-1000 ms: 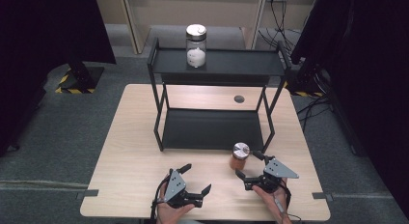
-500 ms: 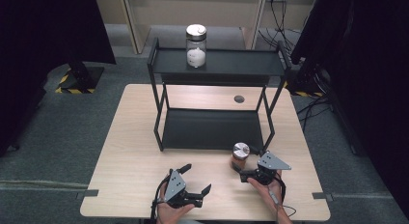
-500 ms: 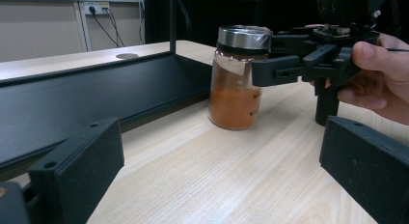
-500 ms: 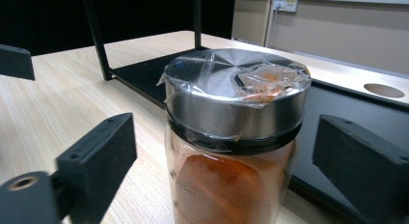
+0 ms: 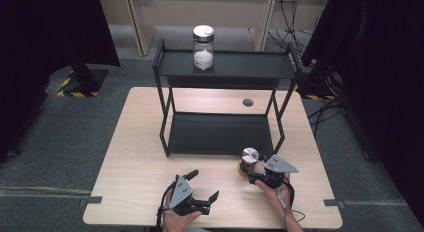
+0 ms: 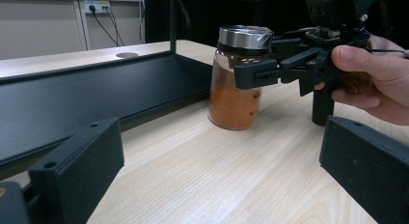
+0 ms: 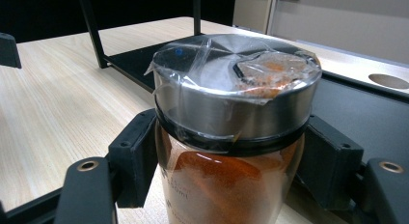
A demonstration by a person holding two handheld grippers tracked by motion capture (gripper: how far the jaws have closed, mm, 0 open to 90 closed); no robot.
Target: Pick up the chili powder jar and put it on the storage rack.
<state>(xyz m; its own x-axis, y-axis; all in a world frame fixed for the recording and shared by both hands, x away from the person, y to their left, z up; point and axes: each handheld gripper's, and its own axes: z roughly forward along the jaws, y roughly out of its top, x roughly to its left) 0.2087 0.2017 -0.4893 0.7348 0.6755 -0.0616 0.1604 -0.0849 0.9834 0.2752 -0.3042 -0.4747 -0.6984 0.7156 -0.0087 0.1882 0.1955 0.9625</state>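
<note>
1. Rack [image 5: 225, 67]: a black two-tier frame stands on the table [image 5: 130, 157], beyond both grippers. Its place matches the earlier high views.

2. White jar [image 5: 203, 48]: sits on the rack's top tier, well apart from both grippers, where the earlier views have it.

3. Right gripper [image 5: 252, 176]: its jaws have just been closing, and the spice jar [image 5: 248, 161] is between them. A second ago they stood wide, just beside the jar; now the pads [image 7: 137, 156] press the glass on both sides, directly under the steel lid [image 7: 236, 89]. Judgement: the grasp is made, and a lift is the likely next step.

4. Spice jar: upright on the table, in front of the rack's lower tier, held in the right gripper's jaws. It is full of orange-brown powder. No lift shows yet; its base appears to rest on the wood in the left gripper view.

5. Left gripper [image 5: 202, 186]: spread wide, empty, resting low on the table, well apart from the jar. Unchanged from the earlier views.

6. Markings: clear tape crosses the lid. Faint embossed characters show low on the glass in the right gripper view; they are too small to read with confidence. No brand label is seen.
</note>
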